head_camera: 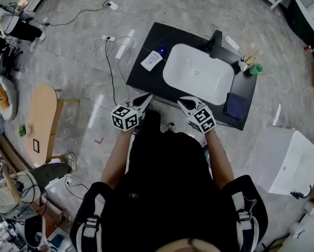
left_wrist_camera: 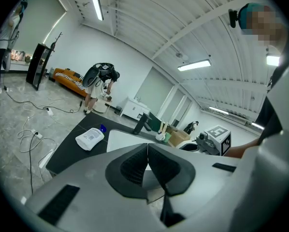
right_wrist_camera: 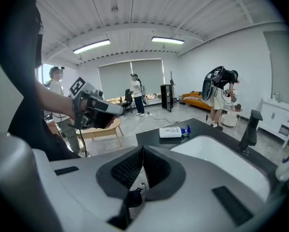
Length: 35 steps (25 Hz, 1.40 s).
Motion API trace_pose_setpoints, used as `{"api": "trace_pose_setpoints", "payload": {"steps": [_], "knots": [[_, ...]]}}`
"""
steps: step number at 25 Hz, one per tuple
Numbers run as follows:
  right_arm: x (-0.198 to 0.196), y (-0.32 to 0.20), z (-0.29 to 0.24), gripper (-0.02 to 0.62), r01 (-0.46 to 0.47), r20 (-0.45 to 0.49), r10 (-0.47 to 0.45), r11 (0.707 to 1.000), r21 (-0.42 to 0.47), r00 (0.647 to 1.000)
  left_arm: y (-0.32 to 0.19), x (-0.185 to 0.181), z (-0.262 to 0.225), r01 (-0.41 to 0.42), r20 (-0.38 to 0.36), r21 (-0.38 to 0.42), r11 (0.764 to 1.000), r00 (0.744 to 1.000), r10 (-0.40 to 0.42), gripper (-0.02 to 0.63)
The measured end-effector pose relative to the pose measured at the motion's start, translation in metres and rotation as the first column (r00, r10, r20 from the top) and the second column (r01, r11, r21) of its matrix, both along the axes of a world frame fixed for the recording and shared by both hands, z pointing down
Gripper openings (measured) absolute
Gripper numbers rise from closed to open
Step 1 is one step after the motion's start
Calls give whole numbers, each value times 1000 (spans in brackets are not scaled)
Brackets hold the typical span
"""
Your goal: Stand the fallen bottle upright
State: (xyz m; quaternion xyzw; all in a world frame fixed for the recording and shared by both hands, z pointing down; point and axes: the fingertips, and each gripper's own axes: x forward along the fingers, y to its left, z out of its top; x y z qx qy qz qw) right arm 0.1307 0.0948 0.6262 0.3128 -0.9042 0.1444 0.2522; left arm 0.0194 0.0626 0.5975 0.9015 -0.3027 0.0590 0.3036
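A white bottle (head_camera: 152,60) with a blue cap lies on its side on the black counter (head_camera: 141,72), left of the white basin (head_camera: 199,72). The same bottle (left_wrist_camera: 90,138) shows in the left gripper view, and in the right gripper view the bottle (right_wrist_camera: 173,132) lies beyond the basin's near rim. My left gripper (head_camera: 146,100) hangs shut and empty just short of the counter's near edge. My right gripper (head_camera: 184,103) is also shut with nothing in it, at the near edge in front of the basin. Both are well apart from the bottle.
A black tap (head_camera: 216,42) stands behind the basin, with a cup of brushes (head_camera: 250,62) at the right and a dark cloth (head_camera: 236,105) near the front right corner. Cables (head_camera: 110,46) trail on the floor at left. A white bin (head_camera: 288,161) stands to the right. People stand farther off.
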Motion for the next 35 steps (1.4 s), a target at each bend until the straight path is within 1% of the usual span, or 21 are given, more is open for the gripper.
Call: {"api": "trace_pose_setpoints", "payload": {"steps": [9,19,25,31,35], "knots": [[-17,-35,-4,60,-23,-8,23,1000,3,1000,-36,-17,-8,-10,-8,7,1000,1000,11,15],[-35,-71,6,60,-36,-59,35,999,-20,998,-69,-45,-1,-17,-21,-15,1000,1000,17,15],[-50,-102,7,60,-87,-73,86,996,-18,994,-98,-62,3,-63,-19,-28,998,998,62,15],[-62,-131,10,60,-162,-93,160,987,-17,983,-132,-71,6,-142,-28,-33,989,990,141,15],[-67,-149,5,61,-219,-112,217,976,-5,970,-154,-74,8,-205,-37,-39,978,978,203,15]]}}
